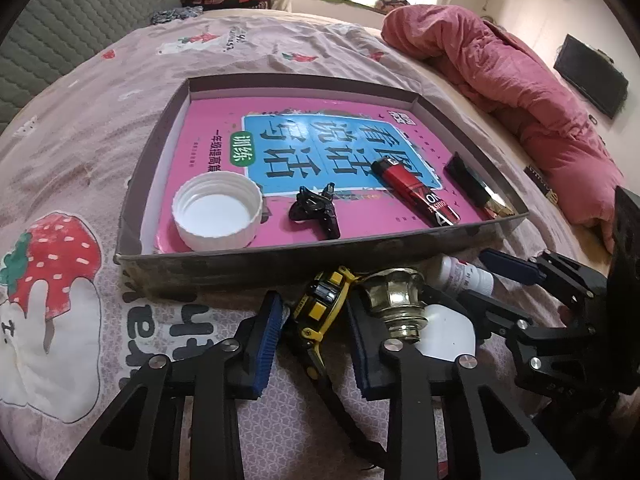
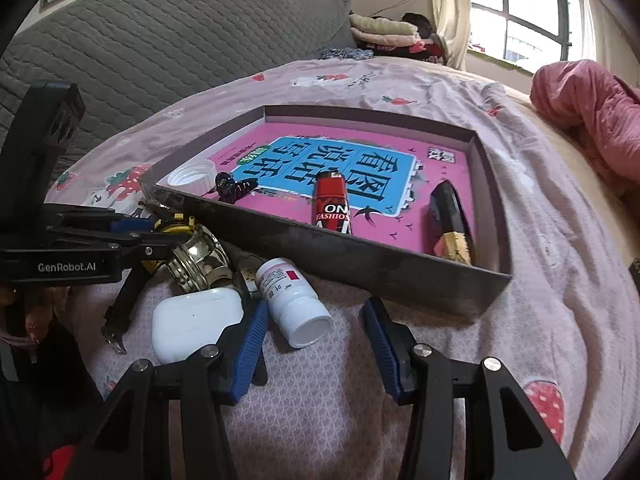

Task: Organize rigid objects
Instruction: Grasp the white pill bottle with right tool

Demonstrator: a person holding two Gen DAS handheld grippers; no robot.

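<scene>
My left gripper is shut on a yellow-and-black tool that lies on the bedspread just in front of the tray's near wall. Its blue pads press the tool from both sides. My right gripper is open, with a white pill bottle lying on its side between the fingers and a gap on its right. A brass knob and a white earbud case lie between the two grippers. Inside the tray a white cap, black hair clip, red lighter and black-and-gold lipstick rest on a pink book.
All of this sits on a pink strawberry-print bedspread. A crumpled red quilt lies at the right, a grey quilted headboard at the back. Folded clothes are piled near the window.
</scene>
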